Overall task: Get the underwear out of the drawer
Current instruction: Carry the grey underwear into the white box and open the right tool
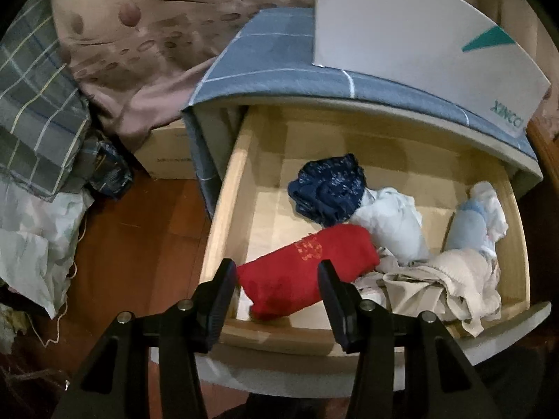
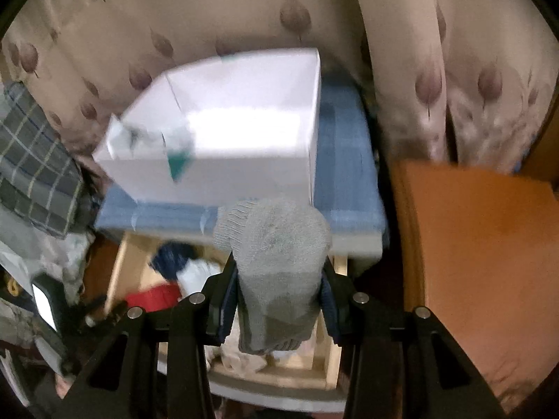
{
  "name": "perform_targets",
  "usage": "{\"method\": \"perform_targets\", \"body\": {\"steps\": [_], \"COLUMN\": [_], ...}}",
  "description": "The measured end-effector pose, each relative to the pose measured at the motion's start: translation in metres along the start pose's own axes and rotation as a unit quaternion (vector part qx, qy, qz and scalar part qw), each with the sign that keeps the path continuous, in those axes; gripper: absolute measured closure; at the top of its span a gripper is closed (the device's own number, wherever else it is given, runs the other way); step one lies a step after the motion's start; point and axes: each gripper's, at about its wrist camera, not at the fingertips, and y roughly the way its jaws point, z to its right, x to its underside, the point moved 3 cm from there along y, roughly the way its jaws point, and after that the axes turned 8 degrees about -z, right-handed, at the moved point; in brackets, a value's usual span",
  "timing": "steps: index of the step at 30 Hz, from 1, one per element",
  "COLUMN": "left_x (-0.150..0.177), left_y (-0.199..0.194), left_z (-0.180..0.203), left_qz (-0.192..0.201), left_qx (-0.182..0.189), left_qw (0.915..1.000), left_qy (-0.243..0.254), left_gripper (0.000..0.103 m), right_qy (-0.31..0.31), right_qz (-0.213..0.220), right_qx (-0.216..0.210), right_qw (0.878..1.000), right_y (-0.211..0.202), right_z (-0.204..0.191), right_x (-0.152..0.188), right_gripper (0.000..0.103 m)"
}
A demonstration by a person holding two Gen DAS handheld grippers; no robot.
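The wooden drawer [image 1: 223, 209] stands pulled out and holds a red folded garment [image 1: 307, 272], a navy patterned bundle [image 1: 328, 188], a white bundle [image 1: 391, 223], a light blue roll [image 1: 468, 223] and a beige piece [image 1: 447, 279]. My left gripper [image 1: 276, 269] is open over the drawer's front left corner, and the red garment lies between its fingers without being pressed. My right gripper [image 2: 279, 265] is shut on a grey knitted bundle [image 2: 276, 244], held above the drawer [image 2: 117, 269]. The red garment [image 2: 153, 295] shows blurred below it.
A white box [image 1: 419, 35] sits on the cabinet's blue checked cover [image 1: 265, 49]. A cardboard box [image 1: 167, 157], plaid cloth [image 1: 35, 111] and crumpled fabric crowd the wooden floor [image 1: 132, 244] at left. Orange-brown furniture [image 2: 489, 244] stands right; a leaf-print curtain [image 2: 209, 17] hangs behind.
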Motion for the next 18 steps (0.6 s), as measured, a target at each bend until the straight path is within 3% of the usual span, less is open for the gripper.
{"method": "perform_targets", "body": {"steps": [8,18], "left_x": [0.000,0.000], "left_y": [0.002,0.003], "left_z": [-0.005,-0.003], "left_qz": [0.003,0.006], "left_qx": [-0.009,-0.013], "left_qw": [0.9998,0.9999], "left_qy": [-0.015,-0.003], "left_gripper": [0.054,0.054], "right_qy": [-0.009,-0.032], "right_qz": [0.027,-0.033], "right_qx": [0.004,0.031], "right_qw": [1.000,0.998], "right_y": [-0.012,0.061], "right_z": [-0.019,-0.042], "right_x": [-0.082,-0.134], "right_gripper": [0.064,0.063]}}
